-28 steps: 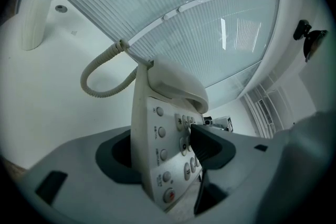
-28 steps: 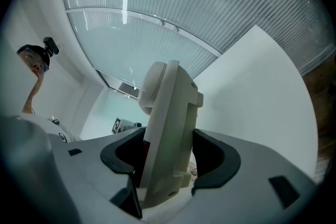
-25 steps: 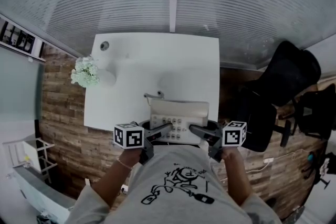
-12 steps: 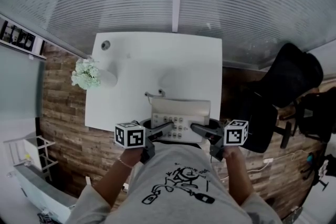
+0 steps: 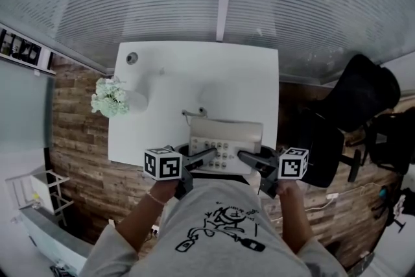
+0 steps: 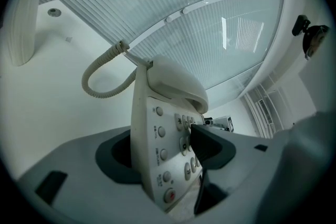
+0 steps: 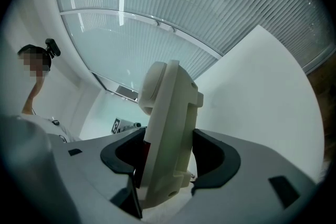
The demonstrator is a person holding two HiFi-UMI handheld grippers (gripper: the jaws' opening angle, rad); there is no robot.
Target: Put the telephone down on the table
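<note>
The off-white telephone (image 5: 225, 144) is held between both grippers above the near edge of the white table (image 5: 194, 74). Its handset (image 5: 225, 129) rests in the cradle on the far side, and the coiled cord (image 5: 193, 115) loops out to the left. My left gripper (image 5: 206, 154) is shut on the telephone's left side, its jaws pressing on the keypad face (image 6: 168, 149) and the underside. My right gripper (image 5: 246, 157) is shut on the right side, where the telephone (image 7: 165, 128) stands edge-on between the dark pads. In the left gripper view the cord (image 6: 100, 78) curls over the tabletop.
A white vase of pale flowers (image 5: 111, 98) stands at the table's left edge, and a round cable hole (image 5: 132, 58) is at the far left corner. A black office chair (image 5: 353, 100) stands on the wooden floor to the right. Window blinds run behind the table.
Both grippers have carried the telephone a little farther over the table. Their hold on it is the same.
</note>
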